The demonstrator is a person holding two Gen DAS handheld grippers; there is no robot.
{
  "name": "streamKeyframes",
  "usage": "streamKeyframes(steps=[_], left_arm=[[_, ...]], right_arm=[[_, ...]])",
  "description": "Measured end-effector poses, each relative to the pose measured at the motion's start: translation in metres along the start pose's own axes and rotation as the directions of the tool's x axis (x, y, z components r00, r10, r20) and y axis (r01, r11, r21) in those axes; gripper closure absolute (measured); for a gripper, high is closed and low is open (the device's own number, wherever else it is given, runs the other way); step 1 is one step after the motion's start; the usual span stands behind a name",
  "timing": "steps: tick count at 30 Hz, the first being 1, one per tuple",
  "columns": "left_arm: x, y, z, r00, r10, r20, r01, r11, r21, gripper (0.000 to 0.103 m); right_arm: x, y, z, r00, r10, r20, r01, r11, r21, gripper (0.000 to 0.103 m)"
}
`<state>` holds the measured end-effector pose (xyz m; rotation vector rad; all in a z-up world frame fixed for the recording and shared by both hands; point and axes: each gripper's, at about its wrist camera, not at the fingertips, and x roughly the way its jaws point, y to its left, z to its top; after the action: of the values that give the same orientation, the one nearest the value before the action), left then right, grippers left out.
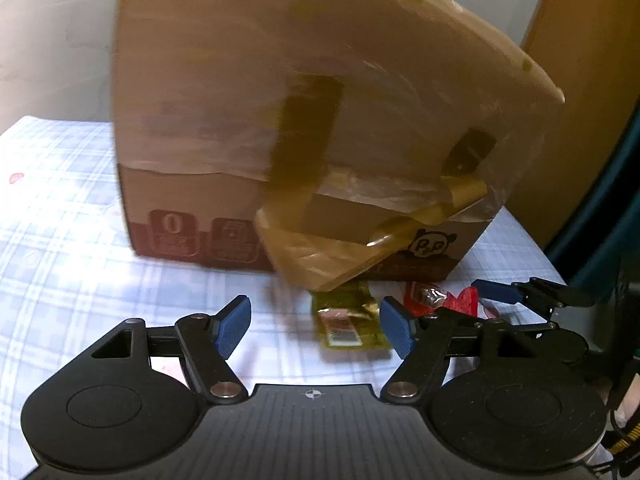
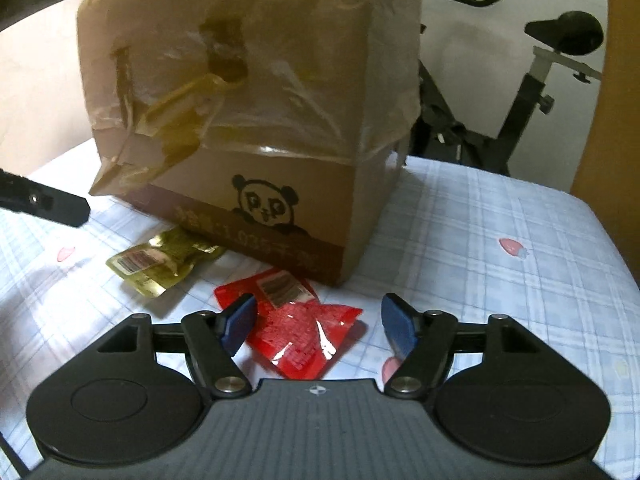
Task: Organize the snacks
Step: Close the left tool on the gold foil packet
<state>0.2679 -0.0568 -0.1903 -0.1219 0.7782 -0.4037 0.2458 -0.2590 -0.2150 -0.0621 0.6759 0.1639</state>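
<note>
Checked cloth (image 1: 80, 208) in pale blue and white covers the surface in the left wrist view, with a light wall behind and a wooden panel (image 1: 580, 80) at 2 o'clock. A tall cardboard box (image 1: 224, 120), draped in clear plastic and loose brown tape, fills the middle. The left gripper (image 1: 316, 326) points forward and down toward the cloth, its blue-padded jaws standing apart with nothing pressed between them. A green snack packet (image 1: 348, 320) lies flat on the cloth just in front of the box, between the jaws toward the pad at 3 o'clock. A red snack packet (image 1: 436, 298) lies further toward 3 o'clock, beside the other gripper's blue tip.

Right wrist view: the same cloth (image 2: 500, 216), printed with small pink strawberries, and an exercise bike (image 2: 520, 100) against a white wall at 1 o'clock. The box (image 2: 280, 120) shows a panda drawing on its front. The right gripper (image 2: 318, 326) tilts down, jaws open and empty. The red packet (image 2: 300, 328), shiny and crumpled with a barcode label, lies between the pads, touching neither clearly. The green packet (image 2: 156, 266) sits at 10 o'clock, against the box's base.
</note>
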Motion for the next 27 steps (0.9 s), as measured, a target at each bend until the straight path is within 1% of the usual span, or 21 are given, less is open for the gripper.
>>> streamKeyframes(steps=[4, 9, 12, 18, 23, 27], left_arm=[[0.017, -0.014, 0.005, 1.0, 0.003, -0.02, -0.003, 1.0, 0.021, 0.029], [0.039, -0.03, 0.002, 0.999, 0.033, -0.041, -0.03, 0.998, 0.056, 0.029], [0.049, -0.036, 0.001, 0.998, 0.029, -0.06, -0.024, 0.997, 0.073, 0.029], [0.065, -0.043, 0.001, 0.996, 0.05, -0.077, -0.043, 0.995, 0.092, 0.028], [0.082, -0.049, 0.001, 0.994, 0.055, -0.099, -0.043, 0.992, 0.115, 0.028], [0.091, -0.057, 0.001, 0.992, 0.074, -0.1, -0.057, 0.986, 0.159, 0.024]], right_arm=[[0.004, 0.001, 0.0, 1.0, 0.004, -0.017, -0.004, 1.0, -0.005, 0.032], [0.006, 0.005, -0.001, 1.0, -0.003, -0.009, 0.003, 1.0, -0.025, 0.033], [0.006, 0.006, -0.002, 1.0, -0.003, -0.005, 0.003, 1.0, -0.031, 0.033], [0.006, 0.002, -0.002, 1.0, 0.011, -0.007, -0.011, 1.0, -0.02, 0.033], [0.006, -0.002, -0.001, 1.0, 0.022, -0.005, -0.022, 1.0, -0.004, 0.033], [0.006, -0.003, -0.001, 1.0, 0.025, -0.004, -0.025, 1.0, 0.002, 0.033]])
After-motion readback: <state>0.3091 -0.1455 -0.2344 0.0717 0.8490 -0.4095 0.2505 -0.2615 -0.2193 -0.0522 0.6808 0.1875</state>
